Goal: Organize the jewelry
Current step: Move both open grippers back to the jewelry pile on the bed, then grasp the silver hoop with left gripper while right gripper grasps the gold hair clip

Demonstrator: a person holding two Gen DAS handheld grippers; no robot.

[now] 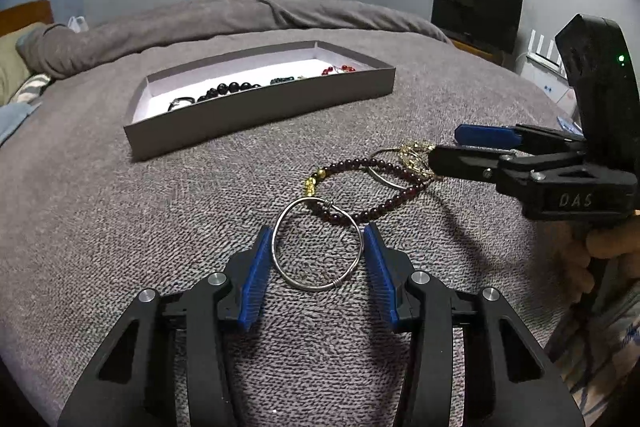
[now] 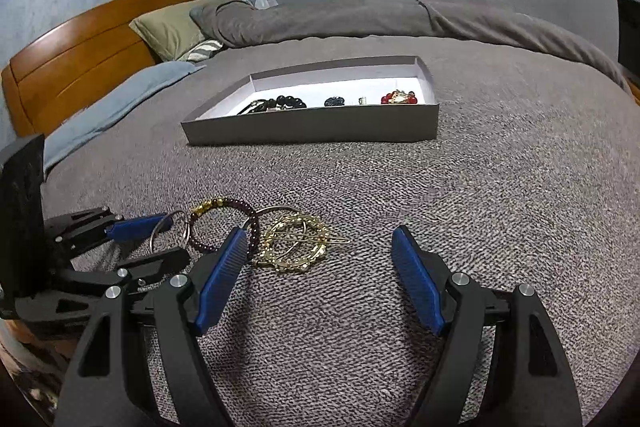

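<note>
A: Entry. Silver bangle (image 1: pixel 318 243) lies flat on the grey bed cover (image 1: pixel 160 227), directly between the two blue pads of the left tool (image 1: pixel 318 259). Contact?

B: Left pad sits at the ring's left edge and right pad at its right edge; both look touching or very nearly so. I cannot tell whether they press, so I log the left tool as partly open around the bangle, which rests on the cover.

A: Neighbours of the bangle?

B: A dark red bead bracelet (image 1: pixel 372 187) with a few gold beads overlaps the bangle's far edge. Beyond it lie a second silver ring (image 1: pixel 380 175) and a gold filigree hair clip (image 2: pixel 294 242), all in one small cluster.

A: Right tool?

B: Right tool (image 2: pixel 320 247) stands wide open and holds nothing. Its left pad lies over the edge of the bead bracelet, just beside the gold clip; its right pad is well apart on bare cover. The clip lies near the left side of the gap.

A: Container?

B: A shallow grey cardboard box (image 2: pixel 320 131), white inside, is farther up the bed, well apart from the cluster. Along its near wall: black beads (image 2: pixel 290 102), a small dark piece (image 2: pixel 334 101), a small metal piece (image 2: pixel 363 100), and red beads with gold (image 2: pixel 399 97).

A: Surroundings?

B: Wooden headboard (image 2: pixel 80 59) and pillows behind.
</note>
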